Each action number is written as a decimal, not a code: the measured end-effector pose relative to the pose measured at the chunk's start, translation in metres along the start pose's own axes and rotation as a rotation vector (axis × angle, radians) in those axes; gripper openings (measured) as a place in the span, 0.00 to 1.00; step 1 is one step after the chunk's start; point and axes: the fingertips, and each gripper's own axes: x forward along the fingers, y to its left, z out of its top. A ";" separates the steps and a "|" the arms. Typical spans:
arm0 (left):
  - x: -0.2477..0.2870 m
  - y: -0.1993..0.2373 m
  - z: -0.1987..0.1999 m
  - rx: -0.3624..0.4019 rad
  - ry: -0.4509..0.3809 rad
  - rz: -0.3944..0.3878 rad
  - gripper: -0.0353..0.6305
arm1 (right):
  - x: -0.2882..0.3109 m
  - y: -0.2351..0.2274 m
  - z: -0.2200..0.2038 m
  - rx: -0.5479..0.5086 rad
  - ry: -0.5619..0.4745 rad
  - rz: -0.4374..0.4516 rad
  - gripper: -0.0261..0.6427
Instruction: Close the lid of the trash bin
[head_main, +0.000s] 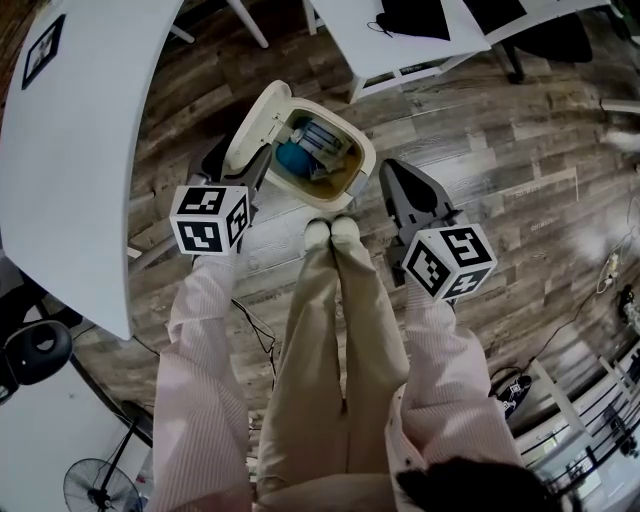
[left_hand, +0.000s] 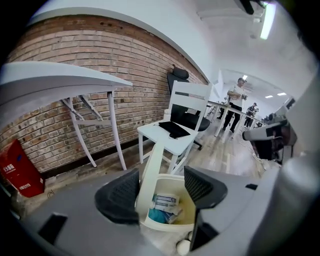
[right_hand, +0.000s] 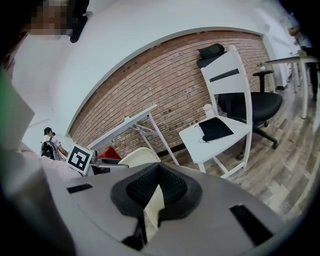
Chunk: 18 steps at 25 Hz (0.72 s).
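Standing open, the trash bin (head_main: 356, 166) is found on the wood floor (head_main: 500, 170) between the two grippers, nearer the left one. Its cream lid (head_main: 256, 122) is raised and tilted back on the side toward the left gripper (left_hand: 161, 186).

Left gripper: jaws are held wide apart. The raised lid is seen edge-on between them, just beside the left pad (left_hand: 120, 192); contact with that pad cannot be made out. The right pad (left_hand: 202, 186) is kept well apart from the lid. Below and beyond the jaws the bin's inside is exposed, with blue and white rubbish (left_hand: 162, 206) lying in it.

Right gripper (right_hand: 159, 170): jaws are pressed together, and nothing is held between them. It is poised just to the right of the bin's rim, apart from it. Part of the cream lid is glimpsed beyond its tips.

Marker cubes (head_main: 210, 220) are noted on both grippers, each at the end of a striped sleeve (head_main: 200, 330). A pair of pale shoes (head_main: 332, 232) is placed between the grippers, just short of the bin.

Beyond the left gripper a white chair (left_hand: 186, 115) with a black item (left_hand: 175, 129) on its seat is seen; a brick wall (left_hand: 75, 75) and a red object (left_hand: 17, 170) are noted off to its left.
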 end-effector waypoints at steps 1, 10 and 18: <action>0.000 -0.004 -0.001 0.004 0.001 -0.004 0.46 | -0.001 0.000 -0.001 0.002 0.000 -0.002 0.04; -0.001 -0.030 -0.008 0.014 -0.001 -0.037 0.46 | -0.013 -0.002 -0.012 0.025 -0.003 -0.023 0.04; 0.000 -0.049 -0.016 0.028 0.008 -0.064 0.47 | -0.022 -0.010 -0.020 0.048 -0.007 -0.057 0.04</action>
